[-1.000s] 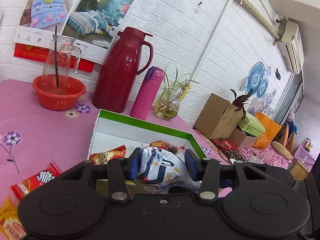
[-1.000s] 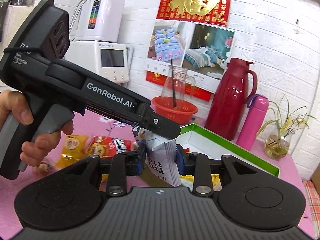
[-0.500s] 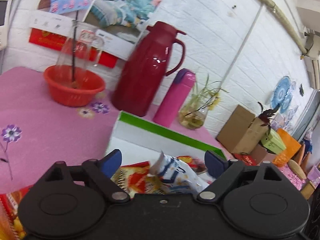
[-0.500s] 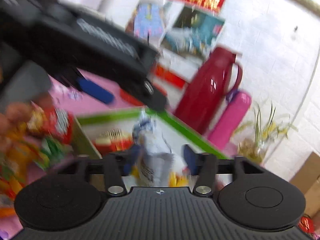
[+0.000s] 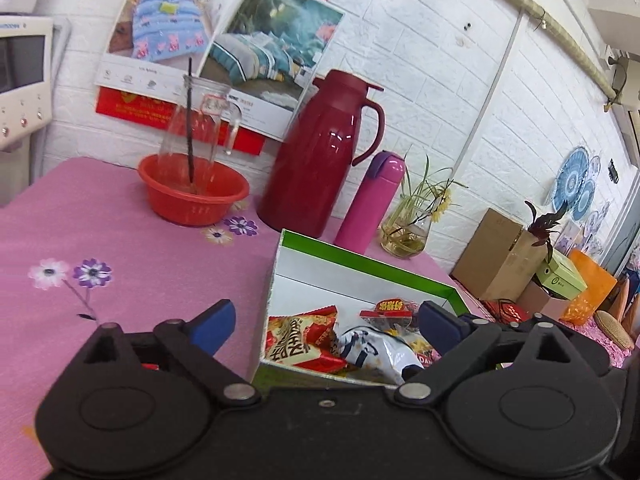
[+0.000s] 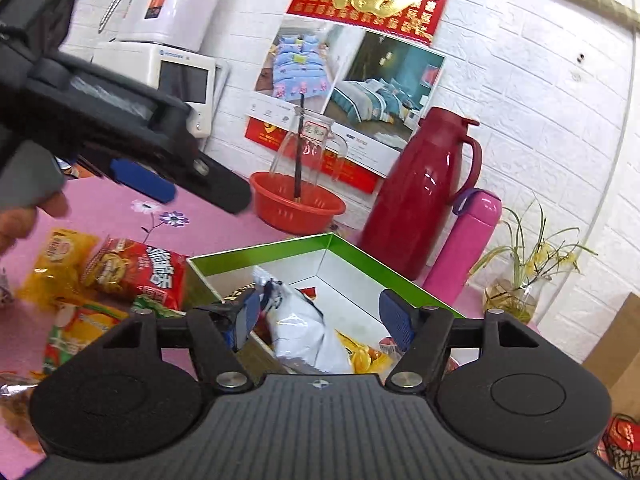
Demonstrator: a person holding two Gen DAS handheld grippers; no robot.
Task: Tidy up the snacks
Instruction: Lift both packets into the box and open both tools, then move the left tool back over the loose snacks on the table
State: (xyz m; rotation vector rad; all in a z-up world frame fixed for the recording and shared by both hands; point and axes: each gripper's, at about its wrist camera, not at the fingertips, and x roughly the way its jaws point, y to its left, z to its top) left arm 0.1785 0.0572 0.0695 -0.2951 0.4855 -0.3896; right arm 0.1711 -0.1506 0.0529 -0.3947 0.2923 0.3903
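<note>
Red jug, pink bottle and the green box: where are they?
red jug [image 5: 320,156], left wrist view, middle of its body
pink bottle [image 5: 370,204], left wrist view, its side
green box [image 6: 372,266], right wrist view, far green rim

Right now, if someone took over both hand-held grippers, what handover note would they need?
Left hand-held gripper: open, empty, jaws just opened.
Right hand-held gripper: open, jaws just opened; white-and-blue snack bag lies loose between them.
Things: the bag rests in the green-rimmed white cardboard box with other packets.
Done: bag released into box.
Left: red snack packet, yellow packet and others lie on the pink flowered tablecloth, still to be boxed.
</note>
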